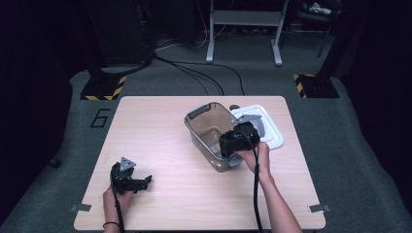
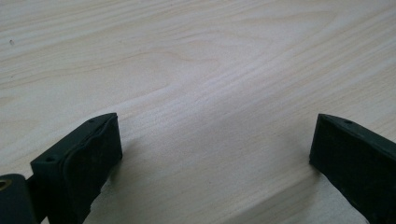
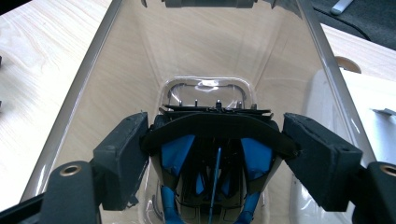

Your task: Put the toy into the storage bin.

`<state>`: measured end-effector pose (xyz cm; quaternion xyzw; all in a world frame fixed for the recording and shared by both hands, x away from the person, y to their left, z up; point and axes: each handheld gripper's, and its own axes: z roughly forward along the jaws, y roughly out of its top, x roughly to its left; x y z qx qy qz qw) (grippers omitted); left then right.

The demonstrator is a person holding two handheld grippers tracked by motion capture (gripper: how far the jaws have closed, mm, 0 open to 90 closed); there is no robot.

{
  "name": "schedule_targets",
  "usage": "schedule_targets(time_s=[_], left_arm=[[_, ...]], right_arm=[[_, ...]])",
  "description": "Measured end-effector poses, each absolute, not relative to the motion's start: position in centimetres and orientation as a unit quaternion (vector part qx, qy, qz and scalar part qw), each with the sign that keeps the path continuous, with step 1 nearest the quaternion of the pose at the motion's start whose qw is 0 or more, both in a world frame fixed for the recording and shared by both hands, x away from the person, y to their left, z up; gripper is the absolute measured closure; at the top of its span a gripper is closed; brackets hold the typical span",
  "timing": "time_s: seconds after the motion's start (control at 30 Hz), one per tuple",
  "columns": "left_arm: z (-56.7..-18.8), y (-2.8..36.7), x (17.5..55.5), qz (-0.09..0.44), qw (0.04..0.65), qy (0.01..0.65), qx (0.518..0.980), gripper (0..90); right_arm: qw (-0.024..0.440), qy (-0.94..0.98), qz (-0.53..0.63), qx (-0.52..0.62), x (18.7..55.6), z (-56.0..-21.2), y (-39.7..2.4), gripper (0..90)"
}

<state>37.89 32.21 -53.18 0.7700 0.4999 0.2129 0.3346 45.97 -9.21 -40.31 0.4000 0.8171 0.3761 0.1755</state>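
A clear plastic container (image 1: 206,124) with grey handle clips stands right of the table's middle. My right gripper (image 1: 232,145) hangs over its near end. In the right gripper view it (image 3: 215,140) points down into the container (image 3: 93,74), and both pads press the sides of a black and blue device (image 3: 210,158) held inside the walls. My left gripper (image 1: 145,181) rests on the table near the front left corner. Its jaws (image 2: 215,140) stand wide apart over bare wood with nothing between them.
A white lid (image 1: 269,127) lies flat just right of the container, also seen as a white lid (image 3: 369,93) beside the container's wall. The light wooden table (image 1: 160,145) has open surface between the two hands. Cables and stands are on the floor beyond.
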Motion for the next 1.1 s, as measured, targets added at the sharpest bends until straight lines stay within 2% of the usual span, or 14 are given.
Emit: schedule_targets(time_s=[1.1], left_arm=[[-53.2,32.2,37.9,0.212,0.335,0.5,0.77,2.2]], right_arm=[[0.169,0.828,0.337,0.415,44.7,-39.7,-9.5,23.7]])
